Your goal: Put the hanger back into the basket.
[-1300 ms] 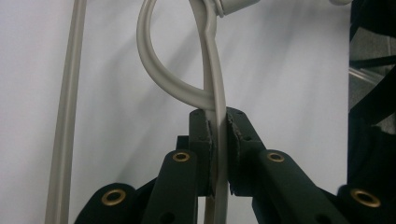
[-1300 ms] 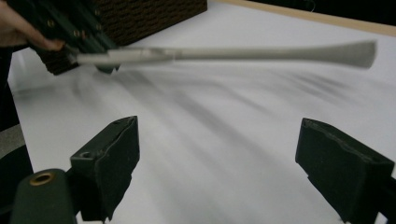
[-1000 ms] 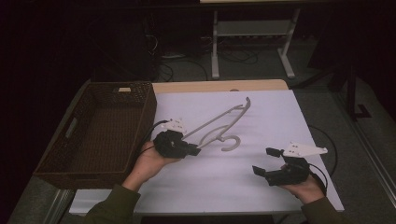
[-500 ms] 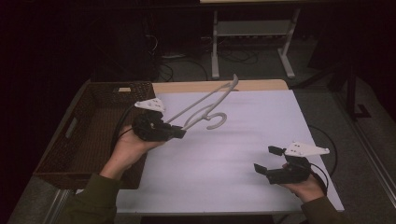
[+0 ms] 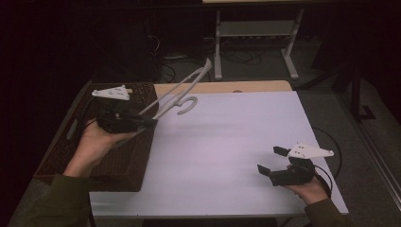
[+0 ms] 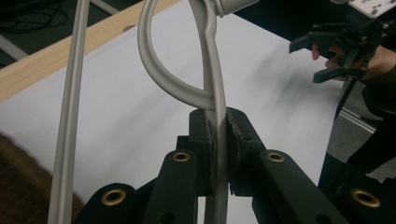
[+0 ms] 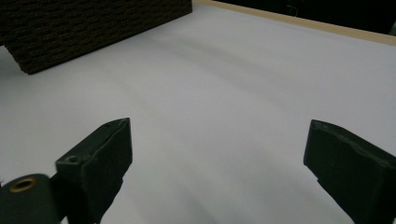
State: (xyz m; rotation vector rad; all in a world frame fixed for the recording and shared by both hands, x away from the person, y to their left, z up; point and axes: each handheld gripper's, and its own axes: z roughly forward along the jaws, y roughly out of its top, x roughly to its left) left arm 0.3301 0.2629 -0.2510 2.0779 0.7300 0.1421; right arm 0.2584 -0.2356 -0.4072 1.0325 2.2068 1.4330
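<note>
Left gripper [image 5: 150, 121] pinches white hanger [image 5: 182, 90] tight, carrying it above wicker basket [image 5: 61, 161]. Right gripper [image 5: 273, 159] has just been opening, nothing between. Next: lower & let go, I'd say.

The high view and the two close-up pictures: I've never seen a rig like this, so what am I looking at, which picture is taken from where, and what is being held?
There is no robot here. A person at a table holds a hand-operated gripper in each hand. The high view looks down from above the person's side. The left gripper is raised over a dark wicker basket at the table's left edge, and its fingers are shut on a grey plastic clothes hanger, lifted clear of the white sheet that covers the table. The left gripper view rides on that tool: you see the hanger's stem pinched between its two black fingers, with the hook curling above. The right gripper sits low at the near right of the sheet. Its own view shows its fingers wide apart, just having opened further, with nothing between them, just the sheet.
</note>
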